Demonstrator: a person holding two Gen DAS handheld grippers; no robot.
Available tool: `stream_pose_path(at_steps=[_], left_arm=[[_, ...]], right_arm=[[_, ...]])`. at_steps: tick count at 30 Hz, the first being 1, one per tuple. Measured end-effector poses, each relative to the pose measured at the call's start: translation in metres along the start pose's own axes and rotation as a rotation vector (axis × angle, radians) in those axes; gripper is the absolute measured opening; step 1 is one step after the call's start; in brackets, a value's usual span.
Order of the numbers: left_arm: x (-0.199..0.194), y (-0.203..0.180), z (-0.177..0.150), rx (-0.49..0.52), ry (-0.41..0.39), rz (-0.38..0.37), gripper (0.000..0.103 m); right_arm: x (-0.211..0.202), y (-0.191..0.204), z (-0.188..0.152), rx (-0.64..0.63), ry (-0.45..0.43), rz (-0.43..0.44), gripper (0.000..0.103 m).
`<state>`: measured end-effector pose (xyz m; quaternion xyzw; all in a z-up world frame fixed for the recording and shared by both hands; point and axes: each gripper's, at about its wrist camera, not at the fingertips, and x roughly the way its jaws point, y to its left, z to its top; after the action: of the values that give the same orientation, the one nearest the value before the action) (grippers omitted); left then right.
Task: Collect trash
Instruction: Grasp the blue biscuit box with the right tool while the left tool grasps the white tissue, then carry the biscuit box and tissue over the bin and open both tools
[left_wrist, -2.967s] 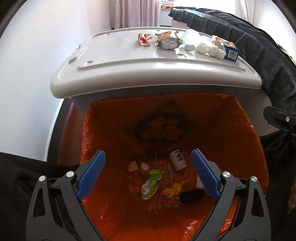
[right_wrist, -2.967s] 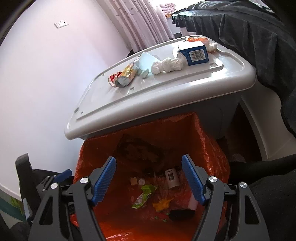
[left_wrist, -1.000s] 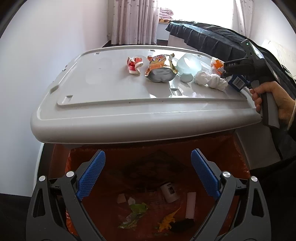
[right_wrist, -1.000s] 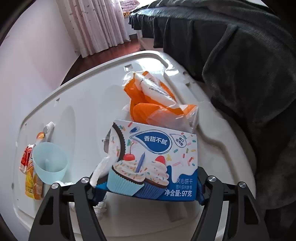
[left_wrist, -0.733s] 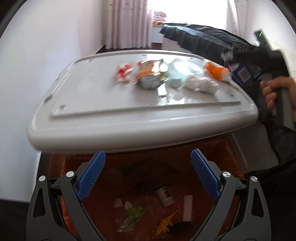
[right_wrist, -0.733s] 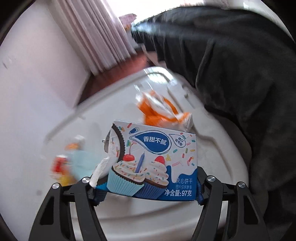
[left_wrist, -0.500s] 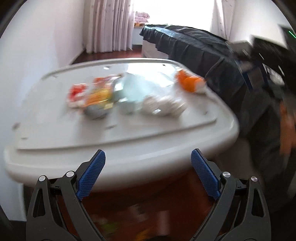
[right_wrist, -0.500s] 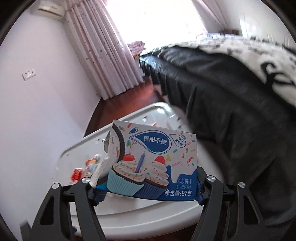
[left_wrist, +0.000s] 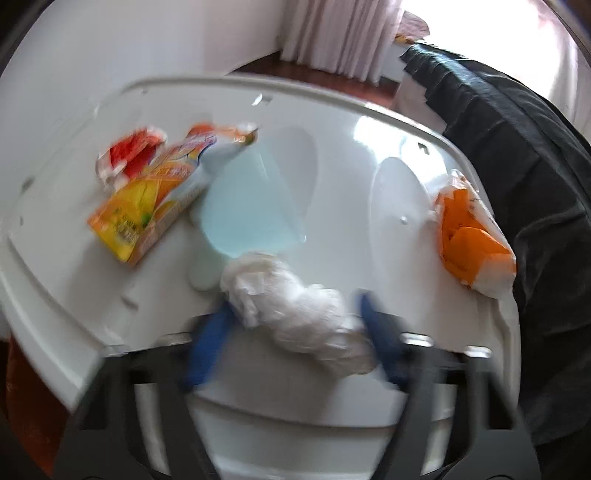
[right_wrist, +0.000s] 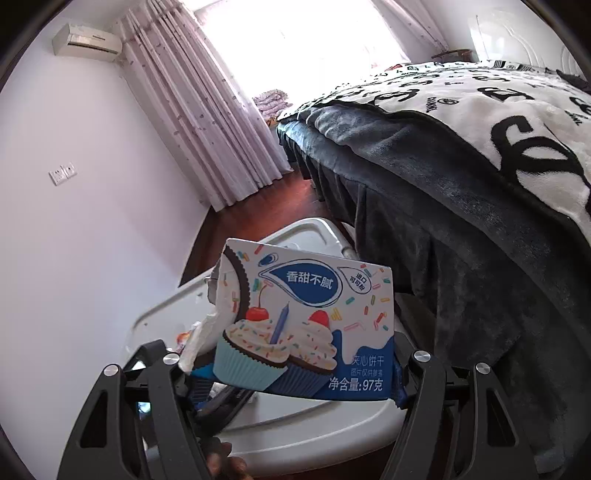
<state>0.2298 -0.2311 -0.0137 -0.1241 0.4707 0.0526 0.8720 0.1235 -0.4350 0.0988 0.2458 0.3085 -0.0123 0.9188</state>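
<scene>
My right gripper (right_wrist: 295, 376) is shut on a blue and white biscuit box (right_wrist: 306, 325) and holds it in the air above the white bin lid (right_wrist: 306, 424). My left gripper (left_wrist: 295, 339) is open, its blurred blue fingers either side of a crumpled white tissue (left_wrist: 295, 310) on the lid (left_wrist: 351, 155). Also on the lid lie a pale blue cup (left_wrist: 251, 206), a yellow and orange snack packet (left_wrist: 155, 199), a red wrapper (left_wrist: 129, 155) and an orange bag (left_wrist: 472, 243).
A bed with a dark blanket (right_wrist: 461, 206) runs along the right side of the lid. A white wall (right_wrist: 74, 240) stands to the left, and curtains (right_wrist: 207, 110) hang at the far end. The orange bin liner (left_wrist: 22, 417) shows at the lower left.
My left gripper has moved up from over the bin onto the lid and now straddles the tissue. My right gripper has lifted the biscuit box off the lid and raised it.
</scene>
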Motion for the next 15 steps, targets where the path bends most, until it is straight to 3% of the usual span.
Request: stream_pose_path(at_steps=[2,4,9,15], left_arm=[[-0.001,-0.004,-0.002,0.034,-0.003,-0.025,0.038],[-0.004,-0.002,-0.002,0.047,-0.002,-0.04,0.036],[-0.025,0.015,-0.011,0.097,-0.002,-0.072,0.034],[-0.096,0.055,-0.045,0.295,-0.078,-0.11,0.035]], right_arm=[[-0.003,-0.001,0.001,0.008,-0.005,0.009,0.07],[-0.004,-0.001,0.0,0.011,-0.008,0.009,0.07],[0.003,0.003,-0.002,0.014,0.017,-0.006,0.07],[0.017,0.023,-0.012,-0.033,0.06,-0.018,0.07]])
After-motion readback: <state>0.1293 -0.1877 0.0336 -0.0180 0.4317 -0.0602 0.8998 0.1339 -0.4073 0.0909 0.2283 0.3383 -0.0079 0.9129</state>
